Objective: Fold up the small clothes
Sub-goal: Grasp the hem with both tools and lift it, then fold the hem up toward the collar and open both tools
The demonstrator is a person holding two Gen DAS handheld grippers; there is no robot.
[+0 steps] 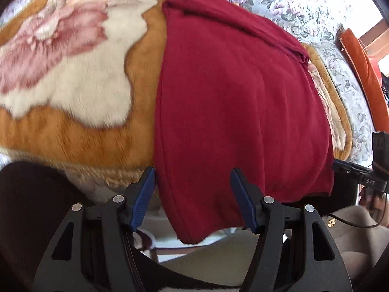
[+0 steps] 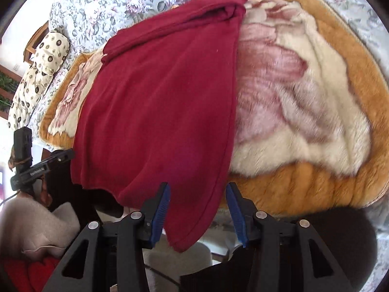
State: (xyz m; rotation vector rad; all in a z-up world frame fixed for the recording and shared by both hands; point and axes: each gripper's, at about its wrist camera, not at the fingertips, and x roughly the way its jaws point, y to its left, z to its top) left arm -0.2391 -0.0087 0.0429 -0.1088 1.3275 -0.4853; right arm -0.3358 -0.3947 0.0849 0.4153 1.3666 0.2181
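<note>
One red cloth, soft knit with a fine nap, lies folded into a long panel on a plush blanket. Its far end is doubled into a thick rolled band; a stitched hem runs down one long edge. The near end hangs over the blanket's edge, and each near corner droops to a rounded point.

Blanket: deep fleecy pile, orange border, cream centre with pink flower print. One seen. Under it a floral sheet, thin woven cotton, grey-green leaves and pink roses.

Left gripper: jaws wide apart, black fingers with ribbed blue pads. The cloth's left near corner hangs between the pads. Whether either pad touches the cloth cannot be told.

Right gripper: jaws also wide, same blue pads. The other near corner of the cloth dangles between them, its tip below pad level. Contact cannot be told here either.

Two grippers, four pads in all. In the right view, one cream pillow with dark round medallions lies on the sheet, beyond the blanket.
</note>
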